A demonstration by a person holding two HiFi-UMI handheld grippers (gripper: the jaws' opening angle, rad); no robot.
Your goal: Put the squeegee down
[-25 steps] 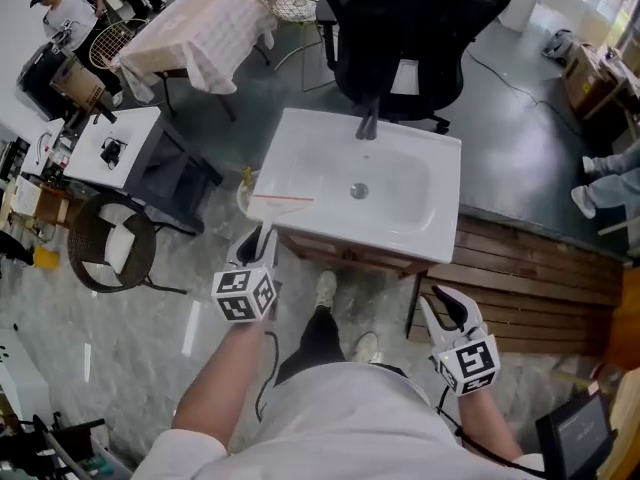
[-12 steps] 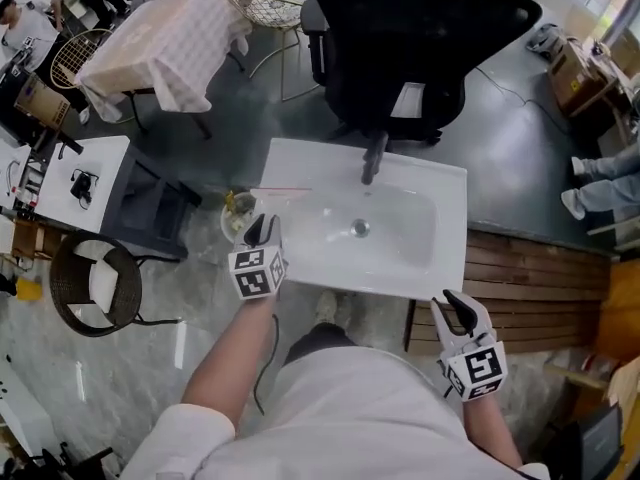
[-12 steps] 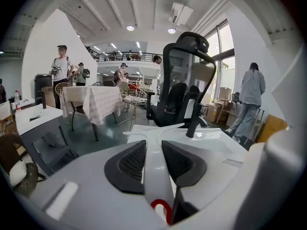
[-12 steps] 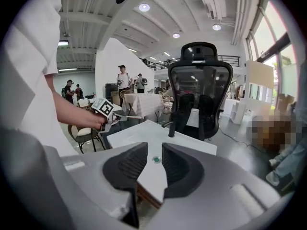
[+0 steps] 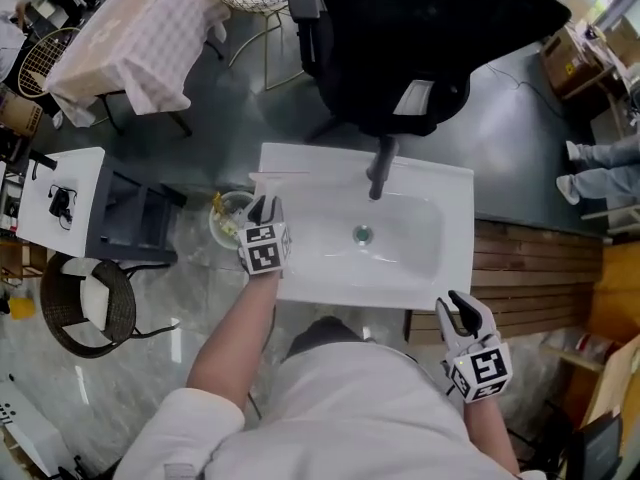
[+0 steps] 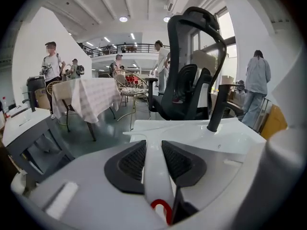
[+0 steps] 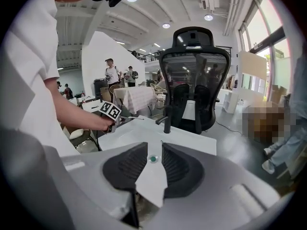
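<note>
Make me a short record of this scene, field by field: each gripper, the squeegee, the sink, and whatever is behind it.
left gripper: shut on the squeegee's white handle
squeegee: head over the sink's back left corner; contact unclear
right gripper: open, empty, by the sink's front right corner
sink: white, with black faucet
behind sink: black office chair

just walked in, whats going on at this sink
A person stands at a white sink with a gripper in each hand. The left gripper is clamped on the white handle of a squeegee, whose blade reaches over the sink's far left corner, left of the black faucet. It has not been let go yet. The right gripper is open and empty, held by the sink's near right corner.
</note>
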